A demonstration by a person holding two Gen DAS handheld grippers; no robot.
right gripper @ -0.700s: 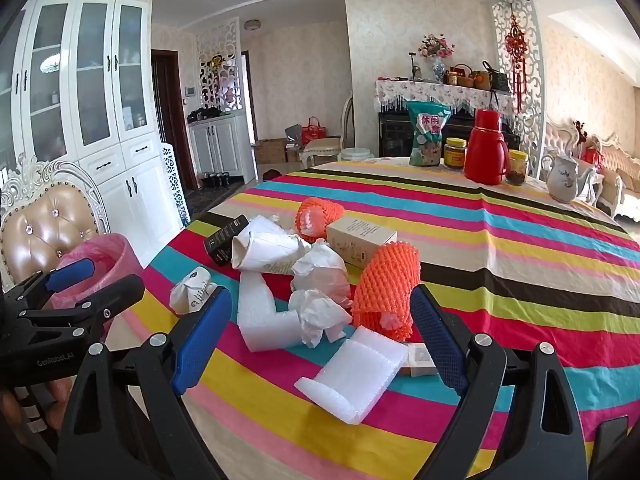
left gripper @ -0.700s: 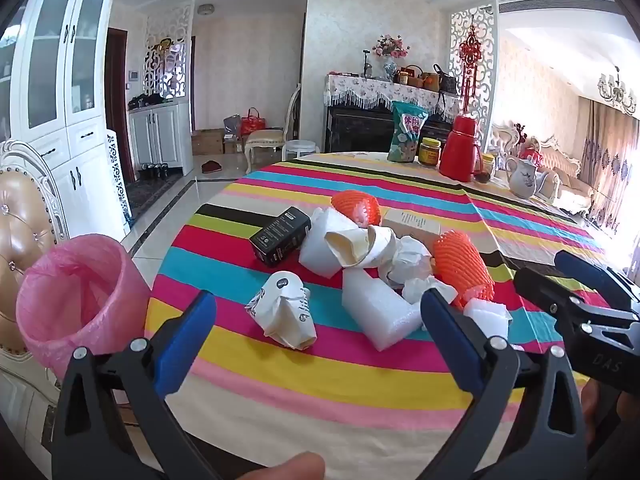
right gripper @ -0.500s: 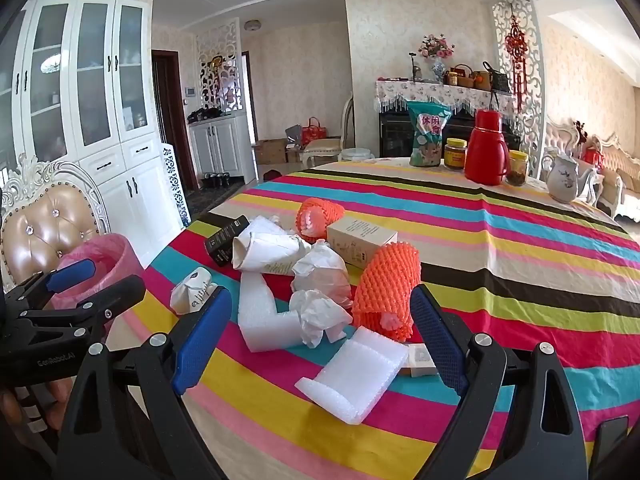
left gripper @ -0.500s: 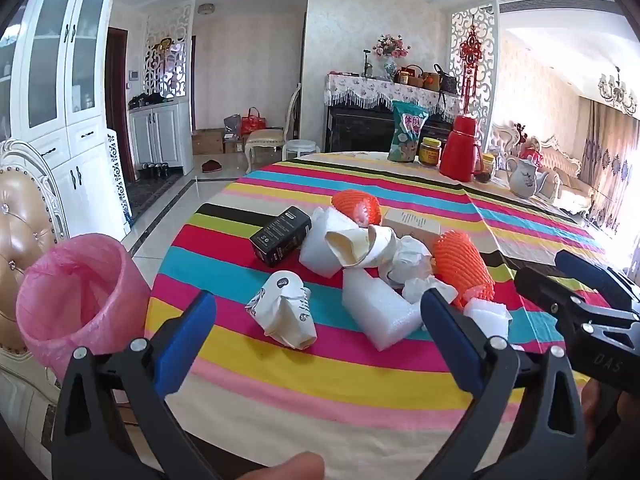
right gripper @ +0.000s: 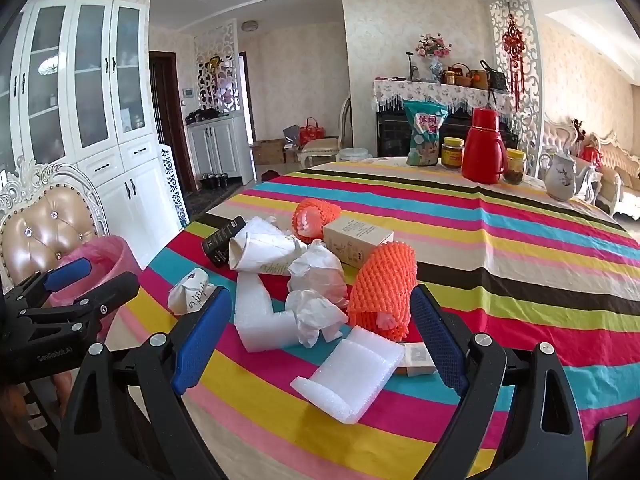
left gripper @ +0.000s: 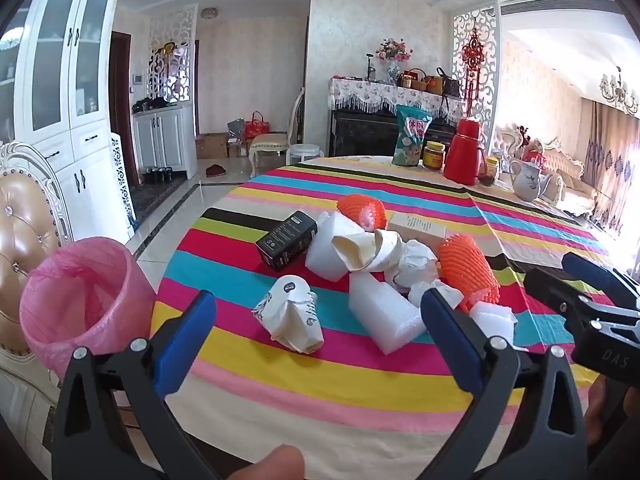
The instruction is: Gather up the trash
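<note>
A: What does the left wrist view show?

B: The left gripper (left gripper: 318, 330) hangs over the near edge of the table (left gripper: 400, 196), jaws spread wide, nothing between them. Past them the trash lies in a heap toward the near left part of the striped cloth: a crumpled paper cup (left gripper: 294, 320), a white foam block (left gripper: 386, 314), a black box (left gripper: 286, 240), an orange foam net (left gripper: 470, 274). A bin with a pink bag (left gripper: 82, 306) stands off the table's left edge, beside a chair (left gripper: 24, 224).

A: And the right wrist view?

B: The right gripper (right gripper: 320, 340) is also wide and empty, over the near edge. Just ahead lies a sheet of white foam (right gripper: 352, 376), touching a small flat box (right gripper: 418, 358). Behind are crumpled paper (right gripper: 316, 312), the orange net (right gripper: 384, 290) and a cardboard box (right gripper: 356, 240). The left gripper (right gripper: 86, 280) shows at the left, in front of the pink bin (right gripper: 110, 252). A red flask (right gripper: 484, 152) and a jar (right gripper: 452, 154) stand at the far edge.
</note>
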